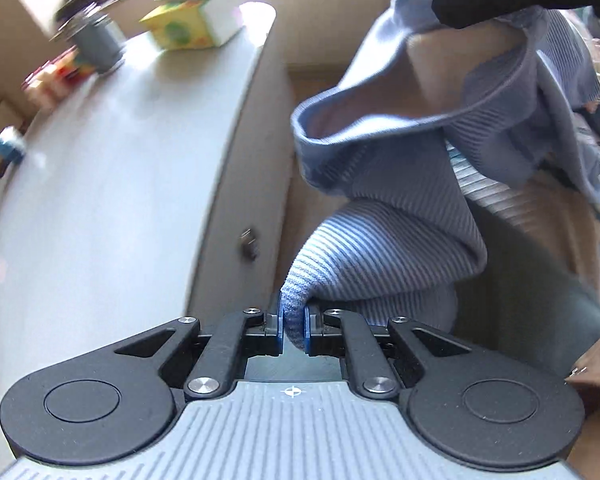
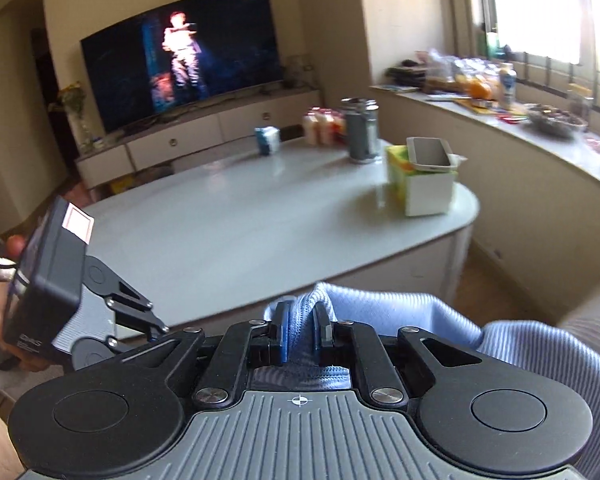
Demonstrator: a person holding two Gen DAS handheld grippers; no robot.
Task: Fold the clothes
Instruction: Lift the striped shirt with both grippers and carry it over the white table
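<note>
A light blue ribbed knit garment (image 1: 416, 184) hangs in the air beside the white table (image 1: 112, 184), held up by both grippers. My left gripper (image 1: 293, 322) is shut on a bunched fold of it, the cloth pinched between the blue pads. The right gripper (image 1: 444, 12) shows at the top right of the left wrist view, clamped on the upper hem. In the right wrist view my right gripper (image 2: 302, 336) is shut on a fold of the blue garment (image 2: 520, 344), which drapes off to the right. The left gripper body (image 2: 60, 292), in a hand, sits at the left.
The white oval table (image 2: 240, 216) carries a tissue box (image 2: 420, 184) with a phone on top, a grey cylinder (image 2: 362, 132), small bottles and a blue carton. A TV (image 2: 180, 52) on a low cabinet stands behind; a cluttered window sill (image 2: 520, 120) runs right. A striped sofa (image 1: 512, 196) lies under the garment.
</note>
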